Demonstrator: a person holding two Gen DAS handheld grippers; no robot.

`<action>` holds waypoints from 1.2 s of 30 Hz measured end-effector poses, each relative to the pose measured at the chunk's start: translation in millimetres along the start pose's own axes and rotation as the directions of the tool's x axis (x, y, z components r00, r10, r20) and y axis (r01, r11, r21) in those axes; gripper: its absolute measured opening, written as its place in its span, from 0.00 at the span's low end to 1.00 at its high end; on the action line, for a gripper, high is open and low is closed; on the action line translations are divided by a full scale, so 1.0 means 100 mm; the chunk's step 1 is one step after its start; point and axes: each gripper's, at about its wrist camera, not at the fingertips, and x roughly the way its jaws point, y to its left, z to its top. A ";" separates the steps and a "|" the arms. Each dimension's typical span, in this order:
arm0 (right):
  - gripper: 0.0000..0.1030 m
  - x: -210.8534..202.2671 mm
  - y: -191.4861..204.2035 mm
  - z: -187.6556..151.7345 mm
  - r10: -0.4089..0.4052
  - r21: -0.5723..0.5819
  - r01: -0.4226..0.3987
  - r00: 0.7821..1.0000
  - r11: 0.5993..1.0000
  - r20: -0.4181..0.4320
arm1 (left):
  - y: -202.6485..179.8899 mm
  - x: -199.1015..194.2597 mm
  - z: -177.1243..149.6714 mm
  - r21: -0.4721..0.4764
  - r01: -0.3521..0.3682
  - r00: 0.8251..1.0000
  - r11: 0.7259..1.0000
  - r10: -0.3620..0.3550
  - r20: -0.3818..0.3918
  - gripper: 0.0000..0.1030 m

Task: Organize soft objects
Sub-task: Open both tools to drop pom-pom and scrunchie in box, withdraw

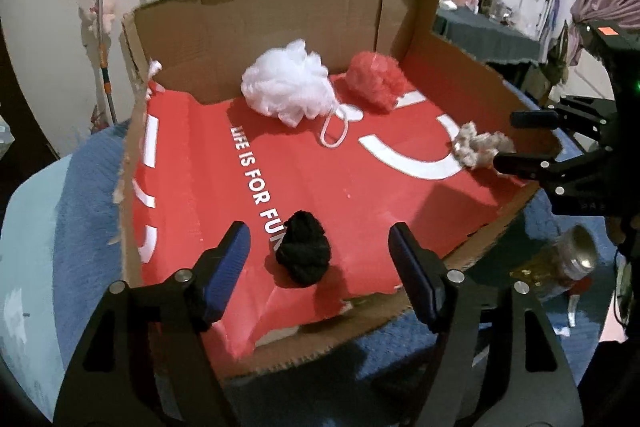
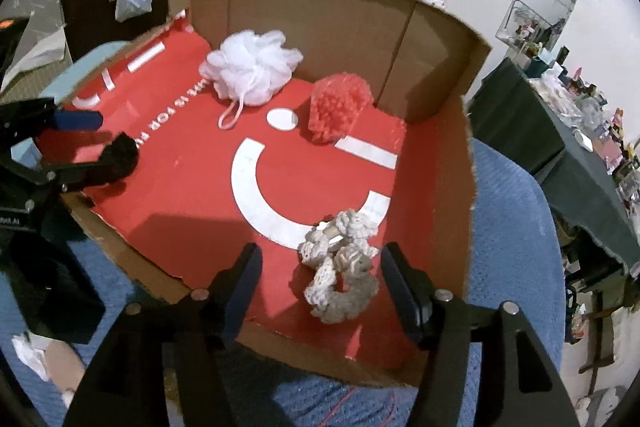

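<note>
A cut-down cardboard box with a red printed floor holds four soft things. A white bath pouf and a red pouf lie at the back. A black knitted scrunchie lies between the open fingers of my left gripper. A beige knitted scrunchie lies between the open fingers of my right gripper. The box, the white pouf, the red pouf and the black scrunchie also show in the right wrist view.
The box sits on a blue blanket. A jar with a metal lid lies beside the box in the left wrist view. A cluttered dark table stands to the right. A white wall with hanging bags is behind.
</note>
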 end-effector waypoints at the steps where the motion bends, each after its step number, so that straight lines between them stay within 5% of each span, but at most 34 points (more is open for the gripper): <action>1: 0.63 -0.05 -0.01 0.00 0.001 0.008 -0.001 1.000 1.000 0.010 | -0.02 -0.07 0.00 -0.002 0.000 1.000 1.000 0.000 0.014 0.71; 16: 0.95 -1.15 0.06 -0.25 0.025 0.099 -0.050 0.971 0.994 0.237 | -0.52 -1.06 -0.24 -0.009 -0.033 0.971 0.999 0.034 0.238 0.86; 28: 1.00 -1.80 0.35 -0.83 -0.011 0.124 -0.037 0.929 0.992 0.370 | -0.96 -1.58 -0.67 -0.031 -0.066 0.930 0.997 0.073 0.360 0.88; 36: 1.00 -1.97 0.52 -1.35 -0.105 0.186 0.023 0.890 0.982 0.444 | -1.26 -1.68 -1.08 -0.046 -0.119 0.899 0.992 0.127 0.418 0.88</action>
